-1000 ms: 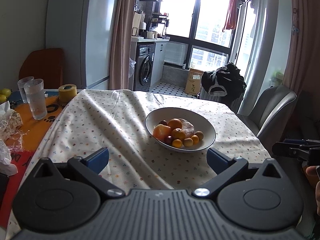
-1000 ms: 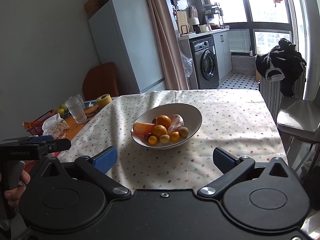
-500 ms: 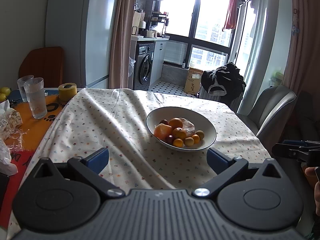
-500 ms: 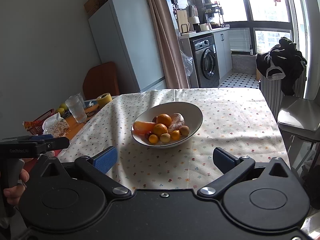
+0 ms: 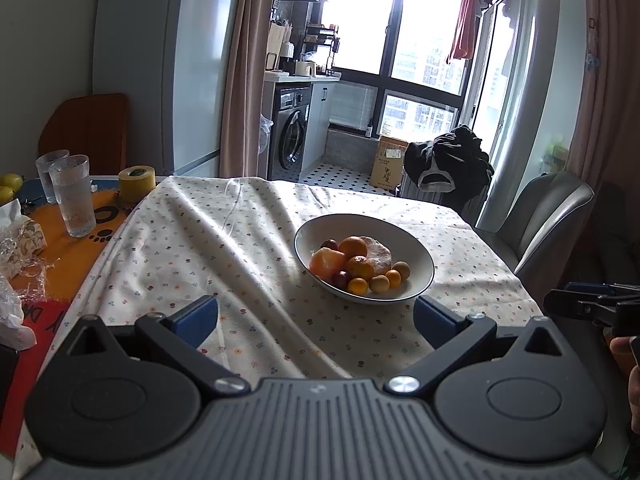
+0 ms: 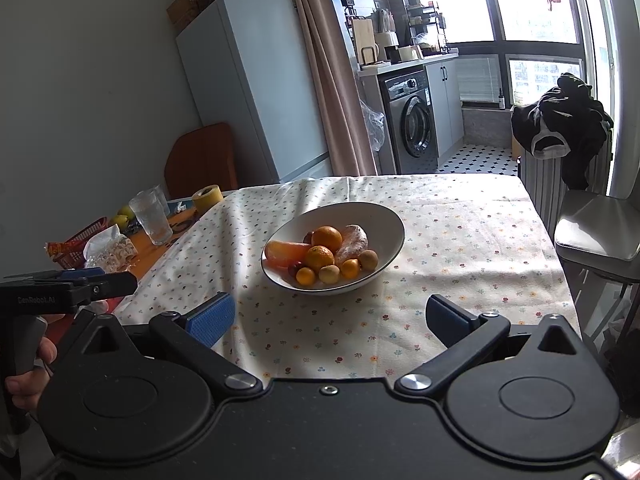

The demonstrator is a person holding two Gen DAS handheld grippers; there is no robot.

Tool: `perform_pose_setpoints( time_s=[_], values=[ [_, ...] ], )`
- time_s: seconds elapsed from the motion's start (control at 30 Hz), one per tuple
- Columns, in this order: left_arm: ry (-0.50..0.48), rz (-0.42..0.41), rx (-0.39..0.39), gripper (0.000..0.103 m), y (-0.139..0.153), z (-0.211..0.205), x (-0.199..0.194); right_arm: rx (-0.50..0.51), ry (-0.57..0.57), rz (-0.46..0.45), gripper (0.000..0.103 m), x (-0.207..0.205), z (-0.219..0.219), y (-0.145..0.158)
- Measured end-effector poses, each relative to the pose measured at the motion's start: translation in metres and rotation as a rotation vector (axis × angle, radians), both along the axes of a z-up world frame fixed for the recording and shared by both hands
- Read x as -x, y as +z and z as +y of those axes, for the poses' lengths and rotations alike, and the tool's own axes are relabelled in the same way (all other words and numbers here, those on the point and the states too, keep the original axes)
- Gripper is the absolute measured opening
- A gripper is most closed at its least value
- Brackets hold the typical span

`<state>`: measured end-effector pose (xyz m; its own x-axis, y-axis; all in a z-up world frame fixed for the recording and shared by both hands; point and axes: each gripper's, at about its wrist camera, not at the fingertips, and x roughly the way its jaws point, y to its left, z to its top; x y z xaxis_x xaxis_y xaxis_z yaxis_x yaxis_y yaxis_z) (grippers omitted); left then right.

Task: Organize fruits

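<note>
A white bowl (image 5: 420, 256) (image 6: 384, 216) stands on the flowered tablecloth and holds a pile of fruit: oranges (image 5: 353, 246) (image 6: 327, 237), small yellow-orange fruits (image 5: 357, 286) (image 6: 306, 275), a dark red fruit (image 5: 341, 278) and a wrapped piece (image 6: 352, 242). My left gripper (image 5: 316, 318) hovers open near the table's front edge, short of the bowl, with nothing between its blue pads. My right gripper (image 6: 330, 316) is likewise open and empty, in front of the bowl.
At the left are two drinking glasses (image 5: 76, 196) (image 6: 152, 216), a yellow tape roll (image 5: 137, 178), crinkled wrappers (image 5: 20, 236), yellow-green fruits (image 6: 124, 214) and a red basket (image 6: 86, 234). A grey chair (image 5: 548, 220) (image 6: 596, 232) stands at the right.
Both views have edged slightly closer to the bowl. The grippers stay open and the fruit has not moved.
</note>
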<state>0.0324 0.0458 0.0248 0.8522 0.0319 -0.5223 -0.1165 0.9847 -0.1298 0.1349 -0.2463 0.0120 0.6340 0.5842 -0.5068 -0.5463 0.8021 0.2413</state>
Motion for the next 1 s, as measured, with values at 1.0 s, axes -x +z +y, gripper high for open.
perform_pose_setpoints(
  time_s=[1.0],
  values=[
    [-0.01,0.01,-0.003,0.103,-0.0036,-0.0042,-0.0015,0.005,0.001,0.004,0.103,-0.0002,0.001,-0.004]
  ],
)
